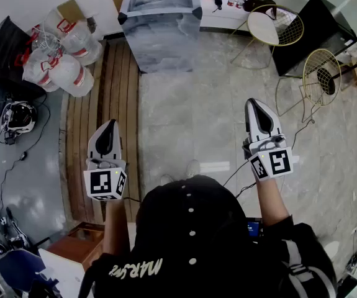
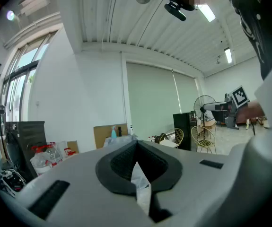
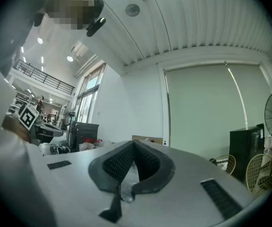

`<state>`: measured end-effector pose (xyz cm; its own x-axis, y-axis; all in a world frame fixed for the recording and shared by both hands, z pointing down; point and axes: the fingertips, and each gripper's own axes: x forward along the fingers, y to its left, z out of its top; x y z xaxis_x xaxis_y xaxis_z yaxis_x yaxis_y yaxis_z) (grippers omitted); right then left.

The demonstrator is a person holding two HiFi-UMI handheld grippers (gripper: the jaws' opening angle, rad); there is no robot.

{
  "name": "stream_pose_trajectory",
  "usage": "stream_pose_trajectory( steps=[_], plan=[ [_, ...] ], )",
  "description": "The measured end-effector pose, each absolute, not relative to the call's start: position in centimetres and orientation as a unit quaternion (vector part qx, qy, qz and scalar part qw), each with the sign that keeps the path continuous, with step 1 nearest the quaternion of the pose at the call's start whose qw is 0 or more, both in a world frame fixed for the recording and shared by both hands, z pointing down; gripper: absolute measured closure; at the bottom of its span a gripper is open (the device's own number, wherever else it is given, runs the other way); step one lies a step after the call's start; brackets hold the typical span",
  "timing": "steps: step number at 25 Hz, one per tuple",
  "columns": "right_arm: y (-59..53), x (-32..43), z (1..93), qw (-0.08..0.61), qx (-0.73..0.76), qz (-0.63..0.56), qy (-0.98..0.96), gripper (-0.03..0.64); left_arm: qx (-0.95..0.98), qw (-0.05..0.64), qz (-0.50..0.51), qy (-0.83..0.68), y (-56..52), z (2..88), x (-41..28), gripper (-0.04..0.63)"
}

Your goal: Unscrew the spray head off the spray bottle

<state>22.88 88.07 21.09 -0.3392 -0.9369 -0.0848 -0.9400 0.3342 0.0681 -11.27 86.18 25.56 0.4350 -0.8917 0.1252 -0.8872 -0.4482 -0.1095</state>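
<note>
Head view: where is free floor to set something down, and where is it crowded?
Free: the pale floor between the left tongs and the right tongs, up to the grey table; also the wooden strip left of it. Crowded: water jugs and helmet at left, wire chairs at right.

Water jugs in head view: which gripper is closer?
Left. The left gripper is just below-right of the water jugs; the right gripper is well across the floor to their right.

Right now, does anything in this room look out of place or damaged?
Nothing looks spilled or broken. The only untidy spot is at the left in the head view: several large water jugs lie heaped on their sides, and a helmet sits on the floor nearby.
</note>
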Motion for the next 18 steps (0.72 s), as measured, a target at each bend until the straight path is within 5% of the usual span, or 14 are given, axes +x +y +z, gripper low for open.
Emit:
stream_pose_trajectory(
  steps=[18],
  plan=[
    [86.9,26.5,21.3,0.039,-0.554,0.048,0.83,0.603,-0.834,0.014,-0.09,0.543,85.9,25.6,-7.9,0.571]
  ],
)
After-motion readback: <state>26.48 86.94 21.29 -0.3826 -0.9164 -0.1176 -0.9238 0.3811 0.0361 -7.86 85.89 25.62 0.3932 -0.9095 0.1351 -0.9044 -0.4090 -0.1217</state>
